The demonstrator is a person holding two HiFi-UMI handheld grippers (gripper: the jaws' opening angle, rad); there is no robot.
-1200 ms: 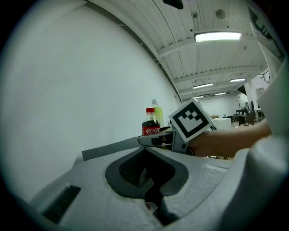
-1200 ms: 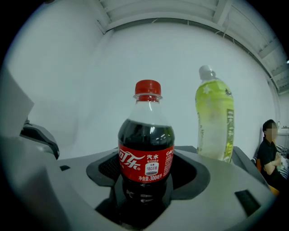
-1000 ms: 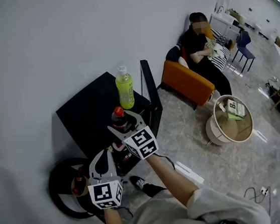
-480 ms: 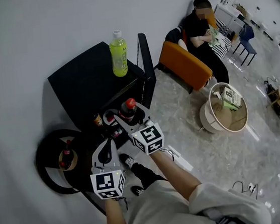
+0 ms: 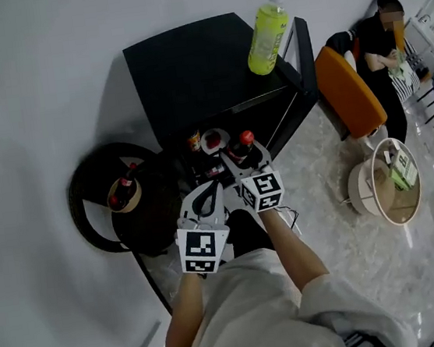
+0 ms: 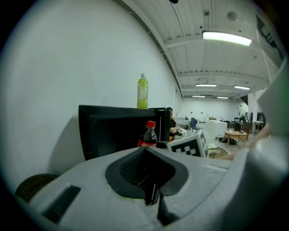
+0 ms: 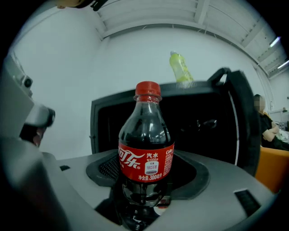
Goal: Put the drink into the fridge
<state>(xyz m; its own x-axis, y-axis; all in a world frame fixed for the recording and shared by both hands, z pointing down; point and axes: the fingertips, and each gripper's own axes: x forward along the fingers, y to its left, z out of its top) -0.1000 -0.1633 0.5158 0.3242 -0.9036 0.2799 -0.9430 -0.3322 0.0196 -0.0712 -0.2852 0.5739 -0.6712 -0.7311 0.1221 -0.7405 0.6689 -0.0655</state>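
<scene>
Far left, the round black tub (image 5: pixel 80 213) has one dark bottle (image 5: pixel 127 186) standing in it. My left claw (image 5: pixel 208 197) is pressed together with nothing in it, just off the fridge (image 5: pixel 189 70) front edge. Inside, a few small red-topped things (image 5: pixel 195 140) crowd that edge, can't tell what. My right claw (image 5: pixel 241 163) pinches the cola (image 5: pixel 243 142) low down at the opening, so I reckon it could tip or clip those. Bump the door (image 5: pixel 304 40) and the green bottle (image 5: pixel 266 33) on the top's right corner might topple.
</scene>
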